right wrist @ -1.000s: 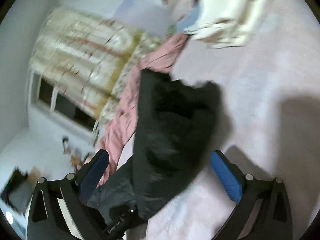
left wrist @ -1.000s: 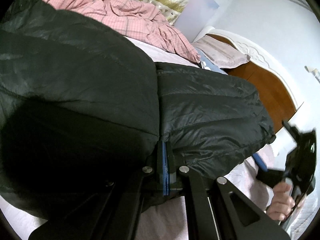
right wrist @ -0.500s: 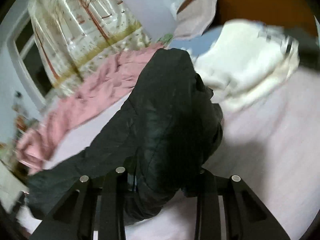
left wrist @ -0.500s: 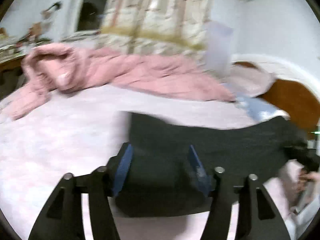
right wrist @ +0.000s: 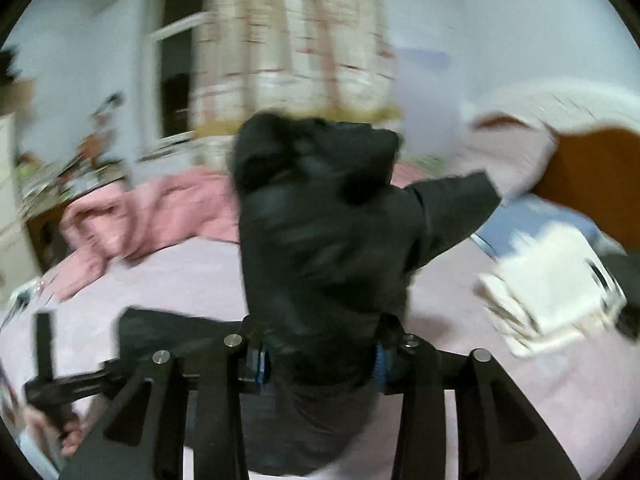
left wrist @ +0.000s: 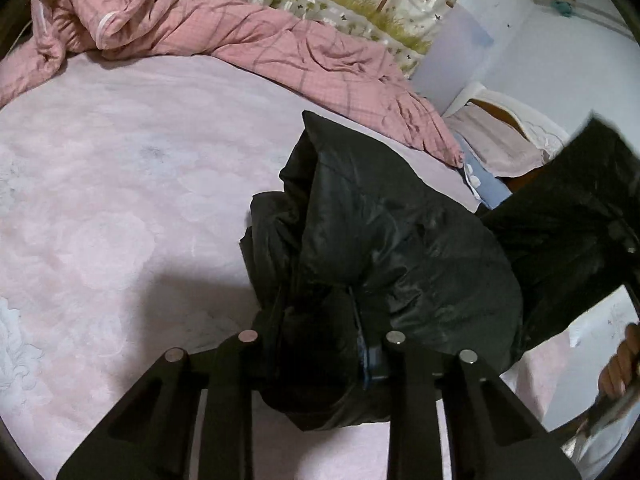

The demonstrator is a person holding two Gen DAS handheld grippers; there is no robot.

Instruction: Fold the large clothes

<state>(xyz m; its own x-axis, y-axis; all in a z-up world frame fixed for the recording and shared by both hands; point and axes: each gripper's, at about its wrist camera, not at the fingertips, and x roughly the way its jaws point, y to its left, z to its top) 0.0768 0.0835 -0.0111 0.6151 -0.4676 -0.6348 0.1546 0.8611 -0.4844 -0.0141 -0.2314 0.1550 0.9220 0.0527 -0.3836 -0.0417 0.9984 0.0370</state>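
A black puffer jacket [left wrist: 400,232] lies bunched on the pale pink bed sheet [left wrist: 100,200]. One end of it is crumpled between the fingers of my left gripper [left wrist: 320,344], whose jaws are closing on the fabric. In the right wrist view, which is blurred, the jacket [right wrist: 320,220] stands lifted above the bed with a sleeve sticking out to the right. My right gripper [right wrist: 318,360] holds its lower part between the blue pads [right wrist: 258,364] while the jaws ease open a little. A hand [left wrist: 618,364] shows at the right edge.
A pink checked quilt [left wrist: 240,28] is heaped along the far side of the bed. Pillows [left wrist: 500,144] and a brown headboard [right wrist: 592,176] are at the right. A stack of white folded clothes [right wrist: 552,280] lies near the pillows. Curtains and a window stand behind.
My left gripper opened over the jacket, then closed on a bunch of it. My right gripper went from wide open to gripping the jacket, rolled upright and lifted it off the bed.
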